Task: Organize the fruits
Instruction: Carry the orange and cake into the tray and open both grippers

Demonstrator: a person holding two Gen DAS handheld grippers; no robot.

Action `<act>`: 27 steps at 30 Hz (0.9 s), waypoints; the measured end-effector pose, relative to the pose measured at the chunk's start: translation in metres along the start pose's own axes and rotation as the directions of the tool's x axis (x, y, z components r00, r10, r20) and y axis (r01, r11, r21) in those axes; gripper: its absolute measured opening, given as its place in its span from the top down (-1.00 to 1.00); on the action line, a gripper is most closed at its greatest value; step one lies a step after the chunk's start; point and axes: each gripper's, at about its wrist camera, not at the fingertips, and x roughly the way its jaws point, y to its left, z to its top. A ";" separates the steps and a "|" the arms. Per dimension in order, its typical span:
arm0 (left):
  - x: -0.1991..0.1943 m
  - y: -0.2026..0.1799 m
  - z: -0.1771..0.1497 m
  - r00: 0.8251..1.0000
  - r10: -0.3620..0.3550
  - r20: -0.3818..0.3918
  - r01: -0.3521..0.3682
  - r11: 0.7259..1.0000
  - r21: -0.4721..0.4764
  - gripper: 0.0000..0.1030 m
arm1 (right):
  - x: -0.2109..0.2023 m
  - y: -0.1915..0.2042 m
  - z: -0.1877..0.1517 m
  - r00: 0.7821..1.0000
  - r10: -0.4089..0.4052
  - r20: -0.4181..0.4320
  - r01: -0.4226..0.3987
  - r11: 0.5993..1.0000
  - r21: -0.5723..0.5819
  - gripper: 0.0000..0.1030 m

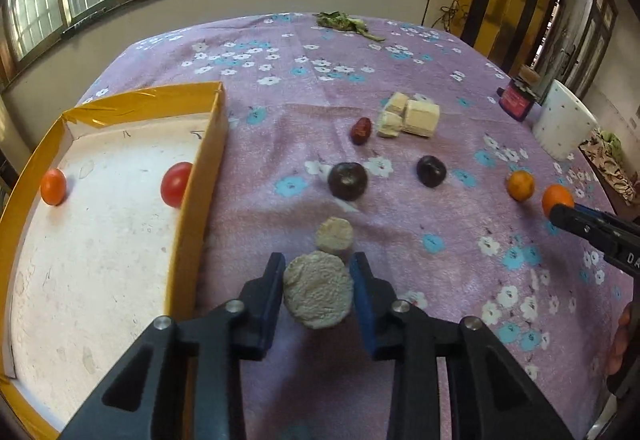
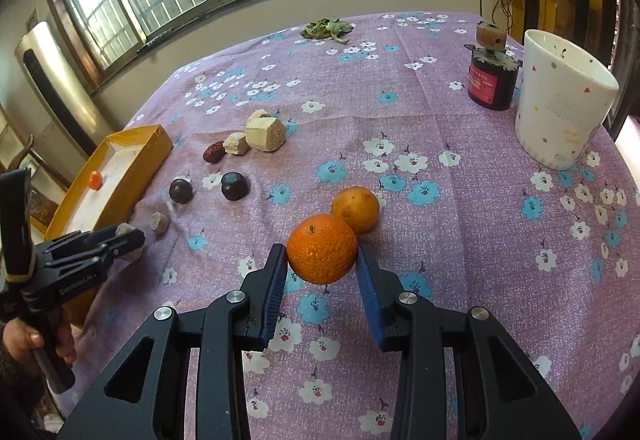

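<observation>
Right wrist view has the right hand-held gripper (image 2: 322, 260) clamped on an orange (image 2: 322, 254), which touches a second orange (image 2: 356, 209) on the tabletop (image 2: 440, 144); lifting it straight up first should keep that neighbour from rolling. Over at the left, the left hand-held gripper (image 1: 318, 282) pinches a pale round slice (image 1: 318, 294) just beside the yellow box (image 1: 212, 176). Both loads probably need a steady carry over the wall before release.

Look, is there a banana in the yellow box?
No, the yellow box holds only a small orange and a tomato.
</observation>
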 end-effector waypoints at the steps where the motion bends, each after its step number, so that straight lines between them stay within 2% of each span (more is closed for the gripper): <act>1: -0.002 -0.004 -0.003 1.000 -0.018 -0.003 0.018 1.000 0.001 0.30 | -0.002 0.002 0.000 1.000 -0.006 0.002 0.006 1.000 -0.004 0.32; 8: -0.019 -0.036 -0.015 0.993 -0.120 -0.003 0.120 0.992 0.041 0.30 | -0.024 0.017 -0.002 0.999 -0.038 0.031 0.039 0.999 -0.033 0.32; 13: -0.034 -0.038 -0.014 0.989 -0.143 0.023 0.142 0.989 0.045 0.30 | -0.033 0.038 -0.010 0.997 -0.067 0.038 0.070 0.994 -0.081 0.32; 21: -0.060 -0.002 -0.014 0.989 -0.127 0.076 0.127 0.992 -0.004 0.30 | -0.030 0.080 -0.012 0.999 -0.042 0.023 0.045 0.992 -0.120 0.32; 27: -0.080 0.044 -0.018 0.990 -0.070 0.119 0.078 0.995 -0.059 0.30 | -0.020 0.127 -0.005 1.000 0.006 0.020 -0.002 0.983 -0.184 0.32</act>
